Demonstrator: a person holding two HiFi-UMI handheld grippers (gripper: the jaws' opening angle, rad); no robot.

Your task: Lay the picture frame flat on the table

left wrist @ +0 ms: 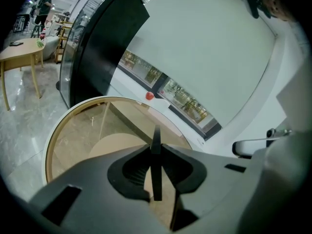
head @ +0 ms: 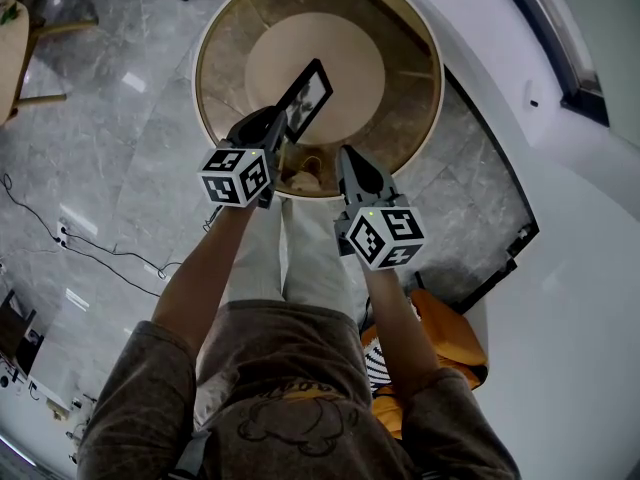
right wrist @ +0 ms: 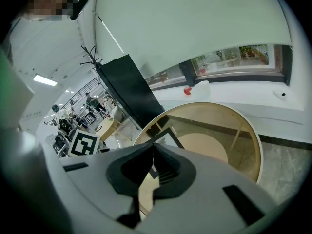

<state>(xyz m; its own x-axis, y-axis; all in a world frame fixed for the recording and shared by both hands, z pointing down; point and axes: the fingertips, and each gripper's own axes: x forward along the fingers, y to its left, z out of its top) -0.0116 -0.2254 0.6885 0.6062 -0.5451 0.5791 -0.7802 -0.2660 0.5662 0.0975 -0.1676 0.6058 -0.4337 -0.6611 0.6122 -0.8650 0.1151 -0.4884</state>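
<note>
left claw (left wrist: 155, 149) was clamped on the picture frame (left wrist: 155, 177) at its near edge. Frame sat edge-on between the pads, running out ahead of the tips, tilted over the round glass table (head: 215, 43). right claw (right wrist: 152, 145) was closed and empty, just to its right and slightly back. Risk: thin edge grip. If the far corner hits glass first, the frame could pivot out of the pads and drop.

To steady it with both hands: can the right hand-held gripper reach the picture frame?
Probably yes: the picture frame, held by the left hand-held gripper, is close with nothing between; the right hand-held gripper is shut.
</note>
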